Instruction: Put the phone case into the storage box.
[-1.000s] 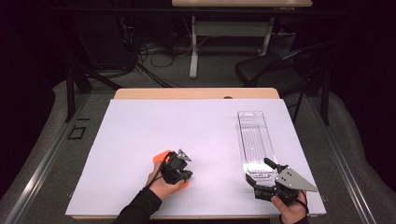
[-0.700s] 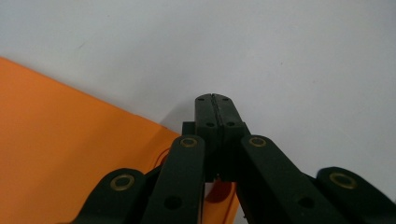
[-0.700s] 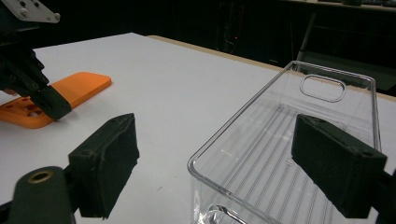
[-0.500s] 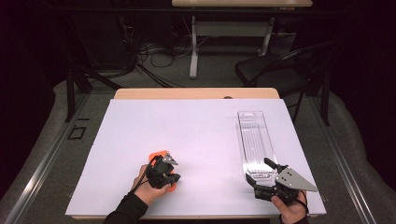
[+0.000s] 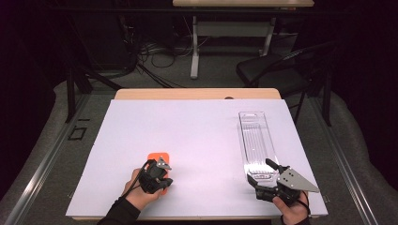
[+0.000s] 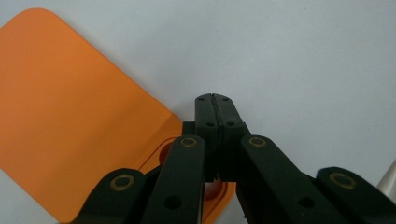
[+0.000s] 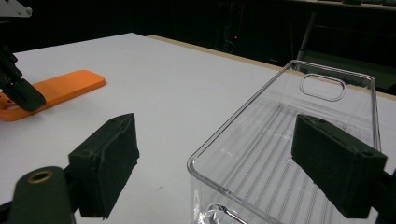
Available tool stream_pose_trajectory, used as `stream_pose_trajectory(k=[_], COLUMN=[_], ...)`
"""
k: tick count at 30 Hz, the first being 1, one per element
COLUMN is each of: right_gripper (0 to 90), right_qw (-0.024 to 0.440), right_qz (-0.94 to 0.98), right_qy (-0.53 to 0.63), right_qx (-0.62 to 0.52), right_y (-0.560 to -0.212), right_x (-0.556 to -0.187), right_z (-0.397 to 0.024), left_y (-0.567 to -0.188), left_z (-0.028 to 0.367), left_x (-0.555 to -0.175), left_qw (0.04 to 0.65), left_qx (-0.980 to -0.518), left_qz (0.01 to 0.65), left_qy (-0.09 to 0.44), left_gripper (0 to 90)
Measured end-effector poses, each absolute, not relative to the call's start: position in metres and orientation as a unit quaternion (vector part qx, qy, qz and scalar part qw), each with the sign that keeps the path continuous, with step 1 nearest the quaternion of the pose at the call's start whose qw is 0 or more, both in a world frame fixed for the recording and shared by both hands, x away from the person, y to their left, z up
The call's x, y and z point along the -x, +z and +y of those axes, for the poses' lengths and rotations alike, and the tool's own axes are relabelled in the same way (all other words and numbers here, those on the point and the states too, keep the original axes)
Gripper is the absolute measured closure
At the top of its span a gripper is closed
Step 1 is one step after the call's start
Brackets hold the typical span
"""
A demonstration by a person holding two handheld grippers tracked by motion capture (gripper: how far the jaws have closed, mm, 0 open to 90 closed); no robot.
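Now left tongs (image 5: 162, 165) together over orange plate (image 5: 158, 156); right tongs (image 5: 261, 174) apart, at clear tray (image 5: 256, 140)

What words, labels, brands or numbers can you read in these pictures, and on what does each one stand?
None: no readable text stands on the orange flat piece, the clear plastic tray, the white table cover or either gripper.
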State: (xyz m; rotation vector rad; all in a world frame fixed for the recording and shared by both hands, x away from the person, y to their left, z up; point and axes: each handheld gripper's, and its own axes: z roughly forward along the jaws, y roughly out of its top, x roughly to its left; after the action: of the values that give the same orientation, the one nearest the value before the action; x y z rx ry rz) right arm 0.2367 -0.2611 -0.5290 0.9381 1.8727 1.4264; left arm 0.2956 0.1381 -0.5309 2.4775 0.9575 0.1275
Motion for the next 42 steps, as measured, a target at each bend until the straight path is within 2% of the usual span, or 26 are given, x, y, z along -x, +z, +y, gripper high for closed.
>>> stream_pose_trajectory(k=[42], right_gripper=[14.1], right_qw=[0.299], right_qz=[0.704], right_qy=[0.538], right_qx=[-0.355], right_y=[-0.529], right_x=[-0.237], right_z=[-0.260], left_y=[-0.530], left_z=[0.201], left_x=[-0.302], left_qw=[0.219], left_qx=[-0.877], left_qz=[0.422], left_qy=[0.066], left_gripper=[90.0])
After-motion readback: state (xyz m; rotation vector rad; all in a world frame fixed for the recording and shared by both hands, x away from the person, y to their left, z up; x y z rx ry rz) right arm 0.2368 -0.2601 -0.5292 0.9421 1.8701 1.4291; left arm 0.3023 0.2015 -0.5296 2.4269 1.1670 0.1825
